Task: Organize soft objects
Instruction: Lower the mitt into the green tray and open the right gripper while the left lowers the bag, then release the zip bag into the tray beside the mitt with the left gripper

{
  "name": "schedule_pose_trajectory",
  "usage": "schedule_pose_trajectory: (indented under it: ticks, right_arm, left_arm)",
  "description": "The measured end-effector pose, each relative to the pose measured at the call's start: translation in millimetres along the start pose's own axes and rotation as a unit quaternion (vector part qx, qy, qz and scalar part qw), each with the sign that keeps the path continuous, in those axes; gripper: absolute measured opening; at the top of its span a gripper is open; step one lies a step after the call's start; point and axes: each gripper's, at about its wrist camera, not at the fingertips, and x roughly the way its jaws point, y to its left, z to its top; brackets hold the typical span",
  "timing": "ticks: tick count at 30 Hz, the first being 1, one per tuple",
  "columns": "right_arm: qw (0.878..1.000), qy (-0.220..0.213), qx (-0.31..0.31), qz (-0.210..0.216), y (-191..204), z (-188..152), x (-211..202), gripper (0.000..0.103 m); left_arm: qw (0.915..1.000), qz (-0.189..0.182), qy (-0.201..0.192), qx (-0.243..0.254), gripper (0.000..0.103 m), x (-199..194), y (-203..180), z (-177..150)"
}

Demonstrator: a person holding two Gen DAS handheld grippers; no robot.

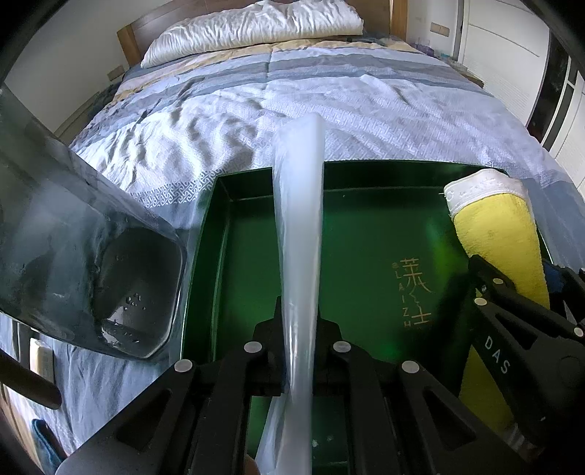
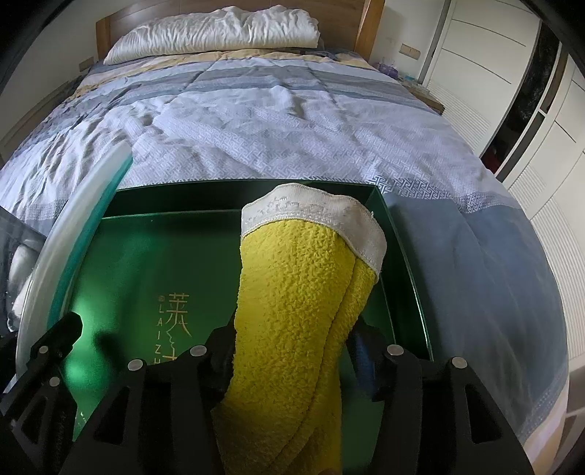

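A green box with gold lettering lies open on the bed. My left gripper is shut on a whitish translucent plastic roll, held upright over the box's middle; the roll also shows in the right wrist view. My right gripper is shut on a folded yellow towel with a white band, held over the box's right side. The towel and the right gripper also show at the right of the left wrist view.
A clear dark plastic container sits on the bed left of the box. The bed has a blue-white patterned quilt and a white pillow at the wooden headboard. White wardrobe doors stand to the right.
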Motion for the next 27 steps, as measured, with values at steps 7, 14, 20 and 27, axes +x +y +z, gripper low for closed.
schedule_pose_trajectory:
  ticks: [7, 14, 20, 27]
  right_arm:
    - [1.000, -0.007, 0.000, 0.001, -1, 1, -10, 0.073]
    - [1.000, -0.014, 0.002, -0.001, -2, 3, -23, 0.084]
    - [1.000, -0.020, 0.007, -0.006, -6, 4, -35, 0.089]
    - [0.999, -0.041, 0.025, -0.016, -13, 1, -58, 0.090]
  left_arm:
    - [0.9999, -0.004, -0.010, 0.000, 0.031, -8, 0, 2]
    - [0.9997, -0.010, -0.024, 0.001, 0.042, -20, 0, 7]
    - [0.9994, -0.014, -0.030, -0.007, 0.045, -27, 4, 9]
    - [0.9977, -0.032, -0.055, -0.025, 0.048, -47, 8, 10]
